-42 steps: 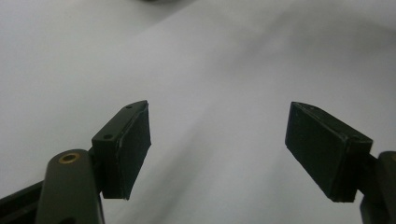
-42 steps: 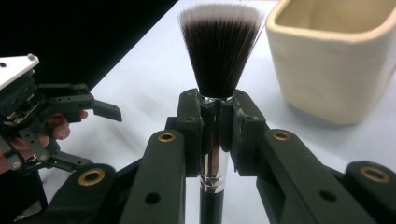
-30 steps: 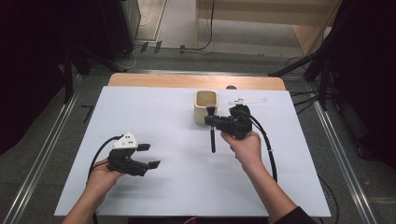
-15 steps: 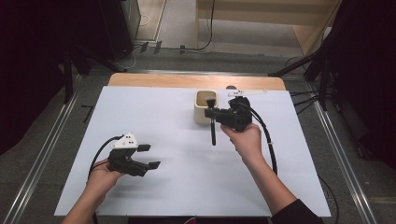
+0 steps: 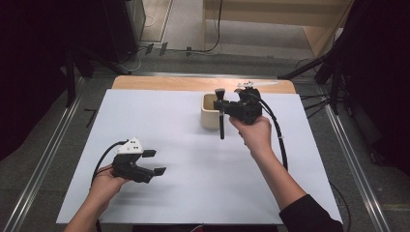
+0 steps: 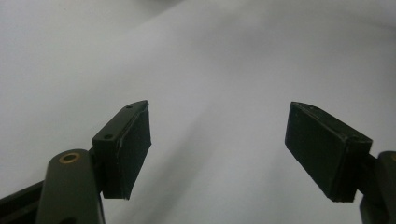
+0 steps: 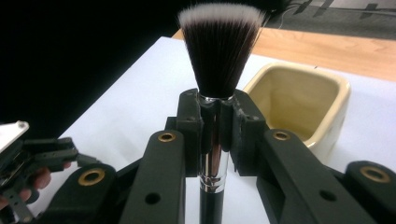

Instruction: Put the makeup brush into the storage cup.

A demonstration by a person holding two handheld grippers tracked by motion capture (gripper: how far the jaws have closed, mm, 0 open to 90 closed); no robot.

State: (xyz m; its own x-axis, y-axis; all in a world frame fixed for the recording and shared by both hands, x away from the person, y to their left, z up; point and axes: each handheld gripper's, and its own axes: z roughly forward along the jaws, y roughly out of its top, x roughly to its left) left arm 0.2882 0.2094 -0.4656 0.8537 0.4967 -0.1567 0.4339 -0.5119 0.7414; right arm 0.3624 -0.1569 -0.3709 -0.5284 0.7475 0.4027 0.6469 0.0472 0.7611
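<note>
Your left gripper (image 6: 219, 149): fingers (image 6: 126, 149) spread wide apart, nothing between them. Black flat pads face each other across gap. Brass-coloured rivet on left arm, near bottom corner. Below, plain white surface (image 6: 224, 60), slightly blurred, faint soft shadow running under gap.

Grey floor (image 5: 183, 29), dark surroundings, wooden furniture (image 5: 270, 12)

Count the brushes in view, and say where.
1. A makeup brush is clamped upright in the right gripper, bristles up, beside the cream cup. The cup's visible inside looks empty, though its bottom is partly hidden.
</note>
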